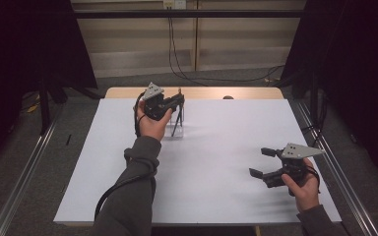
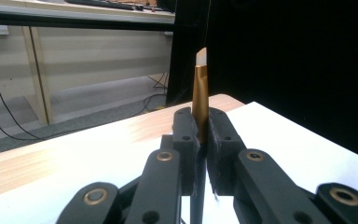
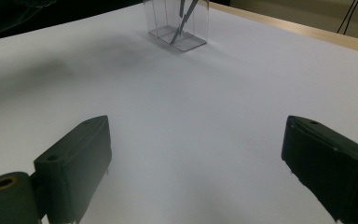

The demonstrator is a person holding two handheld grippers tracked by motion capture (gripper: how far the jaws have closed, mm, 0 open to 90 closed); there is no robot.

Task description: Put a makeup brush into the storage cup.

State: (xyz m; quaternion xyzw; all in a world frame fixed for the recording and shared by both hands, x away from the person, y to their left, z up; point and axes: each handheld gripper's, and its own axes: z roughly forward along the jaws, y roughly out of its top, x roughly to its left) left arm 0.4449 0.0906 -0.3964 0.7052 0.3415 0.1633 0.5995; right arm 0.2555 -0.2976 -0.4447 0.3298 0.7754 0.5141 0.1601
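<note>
A: From the high view, what's on the white table (image 1: 211, 162)?

B: The left gripper (image 1: 176, 102) sits near the far edge, right above a clear, square-walled holder (image 1: 177, 129) with thin dark sticks leaning inside. The right gripper (image 1: 263, 162) hovers well apart, near the right edge, its jaws spread wide.

A: And the left gripper view?

B: Its matte black jaws are pinched on a slim pen (image 2: 200, 93), gold-coloured with a slanted pale tip, standing upright between the pads. Wood-grain table edge (image 2: 74, 144) shows beyond the white sheet.

A: The right gripper view?

B: Two blocky black pads far apart with nothing between them, above smooth white surface; the transparent holder (image 3: 179, 28) stands far ahead.
</note>
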